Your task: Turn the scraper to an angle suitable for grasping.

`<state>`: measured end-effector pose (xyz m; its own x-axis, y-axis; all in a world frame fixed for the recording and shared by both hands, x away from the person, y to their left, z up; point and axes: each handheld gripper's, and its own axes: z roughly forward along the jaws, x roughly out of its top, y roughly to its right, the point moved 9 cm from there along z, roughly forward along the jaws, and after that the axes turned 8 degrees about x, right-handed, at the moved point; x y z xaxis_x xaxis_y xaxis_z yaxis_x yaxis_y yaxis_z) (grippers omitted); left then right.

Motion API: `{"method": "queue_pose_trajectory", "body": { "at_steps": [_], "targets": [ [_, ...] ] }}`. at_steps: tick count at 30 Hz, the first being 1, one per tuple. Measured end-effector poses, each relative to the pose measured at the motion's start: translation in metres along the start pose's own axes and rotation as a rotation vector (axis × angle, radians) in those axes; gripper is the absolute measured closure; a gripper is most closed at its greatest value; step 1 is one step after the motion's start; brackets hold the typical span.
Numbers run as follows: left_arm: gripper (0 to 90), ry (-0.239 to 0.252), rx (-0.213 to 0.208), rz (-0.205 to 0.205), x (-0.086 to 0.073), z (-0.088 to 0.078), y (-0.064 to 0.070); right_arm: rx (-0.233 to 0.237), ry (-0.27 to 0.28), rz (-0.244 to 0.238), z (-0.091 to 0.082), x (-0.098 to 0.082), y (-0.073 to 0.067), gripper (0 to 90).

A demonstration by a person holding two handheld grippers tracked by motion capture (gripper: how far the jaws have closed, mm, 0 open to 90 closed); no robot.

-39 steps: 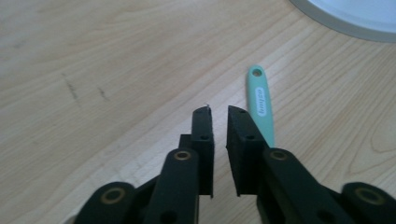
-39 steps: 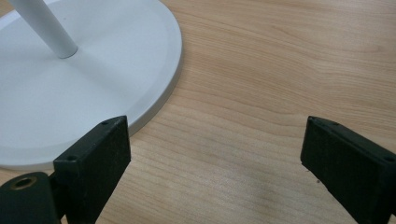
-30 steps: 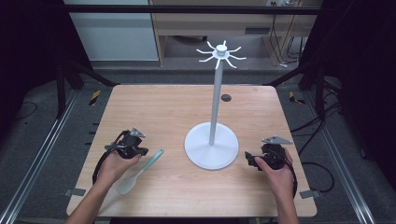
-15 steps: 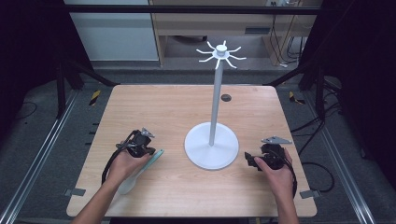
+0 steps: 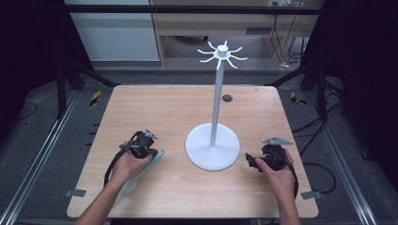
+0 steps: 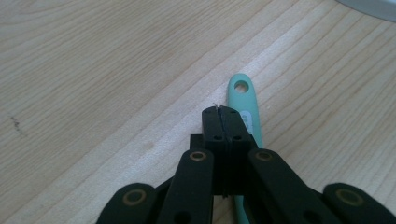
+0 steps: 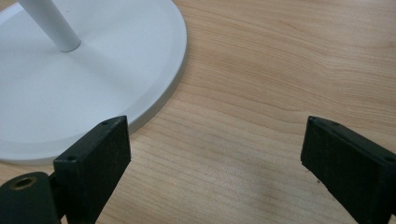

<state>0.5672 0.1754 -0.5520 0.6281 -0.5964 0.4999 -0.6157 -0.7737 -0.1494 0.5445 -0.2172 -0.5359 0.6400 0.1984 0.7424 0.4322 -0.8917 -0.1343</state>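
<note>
Lower left of the high view: left gripper [image 5: 149, 151], jaws pressed together and empty, poised over the mint-green plastic utensil [image 5: 142, 169] lying flat on the wooden table [image 5: 155, 108]. Lower right: right gripper [image 5: 253, 163] idles, jaws wide. Centre, farther: white hooked stand [image 5: 212, 151], presumably the utensil's destination.

We see a table [image 5: 178, 108] of pale wood with fine grain and a smooth matt finish. The utensil handle [image 6: 243, 100] looks like smooth mint-green plastic, while the white stand [image 5: 212, 152] has a smooth satin-coated surface, and the gripper pads look matt black.
</note>
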Motion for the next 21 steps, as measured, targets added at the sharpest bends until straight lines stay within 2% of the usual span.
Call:
{"method": "queue_pose_trajectory", "body": {
  "at_steps": [15,18,21],
  "targets": [
    [90.0,0.014,-0.044,0.075,0.0,-0.006,0.036,0.007,-0.012,0.003,0.001,-0.002,-0.001,8.7],
    [90.0,0.014,-0.044,0.088,0.0,-0.007,0.04,0.004,-0.012,-0.003,0.002,-0.002,-0.001,8.7],
    [90.0,0.011,-0.061,0.097,-0.001,-0.008,0.046,0.002,-0.015,-0.005,0.002,-0.002,-0.001,8.7]
  ]
}}
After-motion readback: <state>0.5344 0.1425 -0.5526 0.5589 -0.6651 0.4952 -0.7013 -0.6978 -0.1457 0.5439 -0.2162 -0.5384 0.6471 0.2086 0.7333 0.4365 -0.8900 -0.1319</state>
